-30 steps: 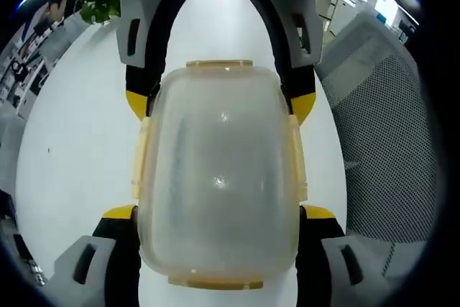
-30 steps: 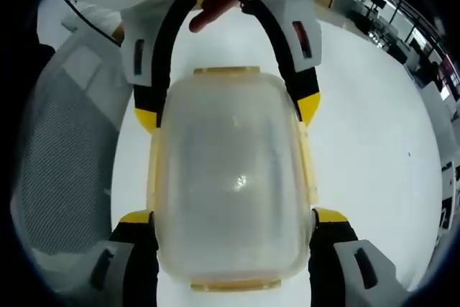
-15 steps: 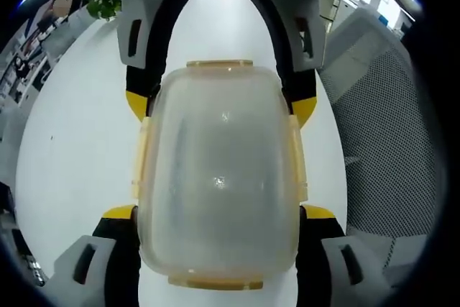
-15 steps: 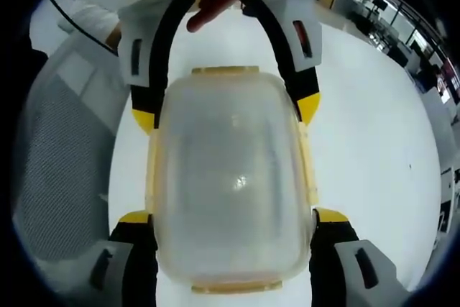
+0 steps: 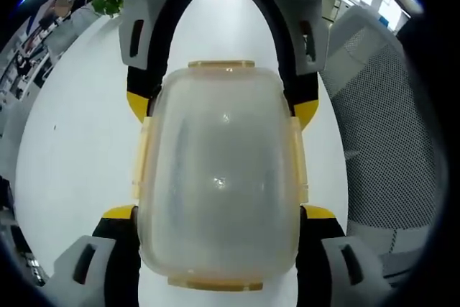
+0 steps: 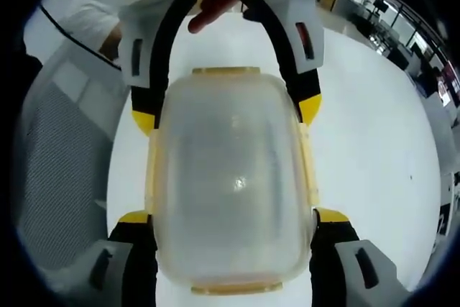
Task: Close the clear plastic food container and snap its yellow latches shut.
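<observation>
Table (image 5: 72, 149), white and bare around the box, is the biggest thing under your hands, and a grey mesh chair (image 5: 388, 127) stands at its edge, at the right of the left gripper view and at the left in the right gripper view (image 6: 57, 156).

Next in size is the clear plastic container (image 5: 219, 177), which lies on the table between your two grippers with the lid on. Its long axis runs from one gripper to the other, so one short end points to your left gripper and the other short end points to your right one. In the right gripper view the container (image 6: 233, 177) stands the same way.

Your left gripper (image 5: 219, 213) has its jaws spread wide, one on each long side of the near end of the box. Your right gripper (image 6: 233, 217) does the same at the other end.

Yellow latches (image 5: 141, 159) lie flat along the long sides and at the short ends. If they are snapped, I cannot tell.

A fingertip (image 6: 208, 11) shows behind the left gripper.
</observation>
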